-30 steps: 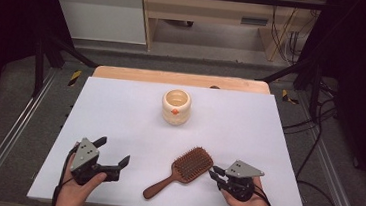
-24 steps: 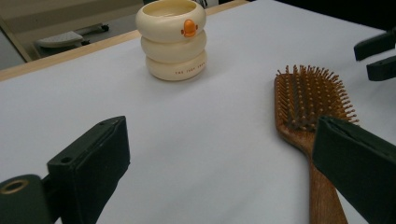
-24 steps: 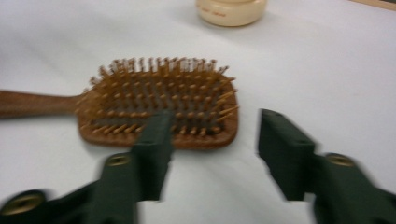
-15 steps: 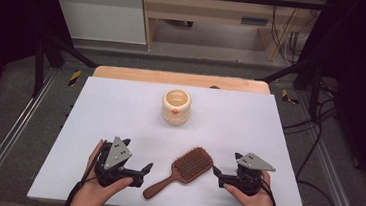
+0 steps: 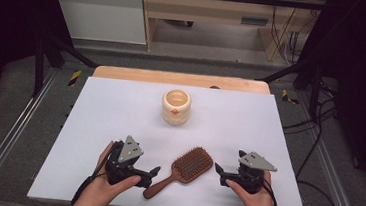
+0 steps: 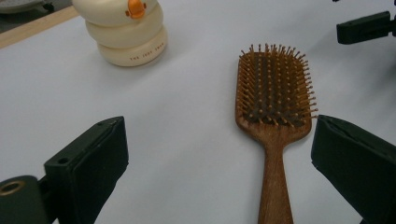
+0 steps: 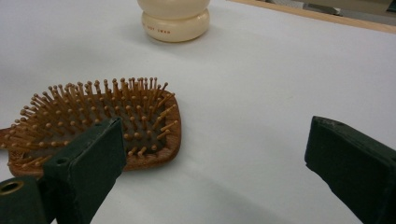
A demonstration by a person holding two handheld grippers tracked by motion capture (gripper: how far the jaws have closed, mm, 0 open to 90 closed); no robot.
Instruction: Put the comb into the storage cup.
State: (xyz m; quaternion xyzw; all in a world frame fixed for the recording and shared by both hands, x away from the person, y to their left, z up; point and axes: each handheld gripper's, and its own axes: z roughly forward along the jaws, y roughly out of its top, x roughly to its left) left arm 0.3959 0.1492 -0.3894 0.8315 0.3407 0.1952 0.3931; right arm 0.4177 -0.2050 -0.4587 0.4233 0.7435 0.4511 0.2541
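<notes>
High view. A white table (image 5: 120, 107) carried a wooden paddle hairbrush (image 5: 181, 171) near its front edge, bristles up, the head toward the right and far side, the handle running down-left. A cream ribbed jar (image 5: 176, 106) with an orange mark on its side stood upright farther back, near the table's middle, well apart from the brush. The left gripper (image 5: 151, 172), held in the person's left hand (image 5: 105, 189), lay low over the table just beside the handle end of the brush, its jaws pointing right. The right gripper (image 5: 219, 169), held in the right hand (image 5: 255, 199), sat just beside the brush head on the right, its jaws pointing left. A grey three-cornered plate topped each gripper.

Left gripper view. The two black jaws stood wide apart, released, holding nothing. The hairbrush (image 6: 274, 121) lay between them, nearer the right-hand jaw, the handle running toward the camera. The jar (image 6: 123, 32) stood beyond at upper left. One jaw of the other gripper showed at upper right.

Right gripper view. The jaws stood wide apart, released, empty. The brush head (image 7: 100, 123) lay behind the left-hand jaw, partly covered by it. The jar (image 7: 175, 19) stood beyond at the top. Bare table lay between the jaws.
</notes>
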